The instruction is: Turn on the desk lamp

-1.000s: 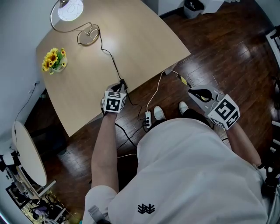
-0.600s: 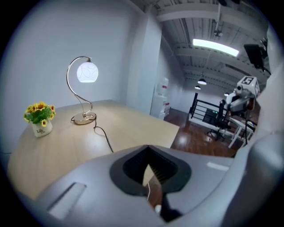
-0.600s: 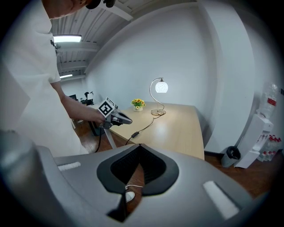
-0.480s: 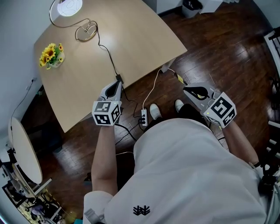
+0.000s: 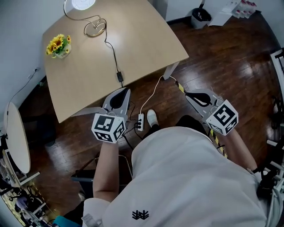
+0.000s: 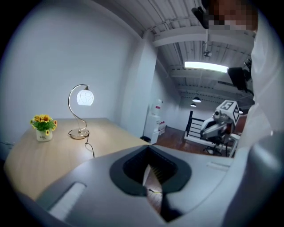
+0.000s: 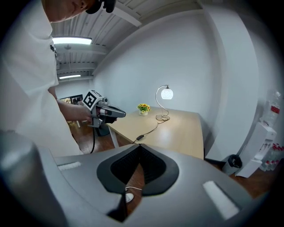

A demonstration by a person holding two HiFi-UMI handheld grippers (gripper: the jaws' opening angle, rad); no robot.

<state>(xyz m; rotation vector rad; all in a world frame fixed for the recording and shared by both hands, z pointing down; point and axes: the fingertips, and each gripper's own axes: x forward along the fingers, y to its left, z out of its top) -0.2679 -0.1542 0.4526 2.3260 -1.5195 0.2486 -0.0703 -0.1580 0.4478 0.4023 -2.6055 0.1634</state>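
Observation:
The desk lamp (image 5: 80, 3) stands at the far end of the wooden table (image 5: 146, 44), its round white shade glowing (image 6: 84, 97) (image 7: 167, 93). From its ring base (image 5: 95, 27) a black cord runs to an inline switch (image 5: 120, 76) near the table's front edge. My left gripper (image 5: 127, 90) (image 6: 148, 146) hangs shut and empty just off that edge, below the switch. Over the dark floor to the right, my right gripper (image 5: 187, 92) (image 7: 140, 146) is also shut, holding nothing.
A small pot of yellow flowers (image 5: 58, 45) sits on the table's left side. A white power strip (image 5: 140, 122) with cables lies on the floor between the grippers. There is a bin (image 5: 200, 16) at the back right and a round white table (image 5: 17, 141) at the left.
My left gripper has drawn back from the inline switch at the table edge toward the person. The right gripper has barely moved. The lamp glows throughout.

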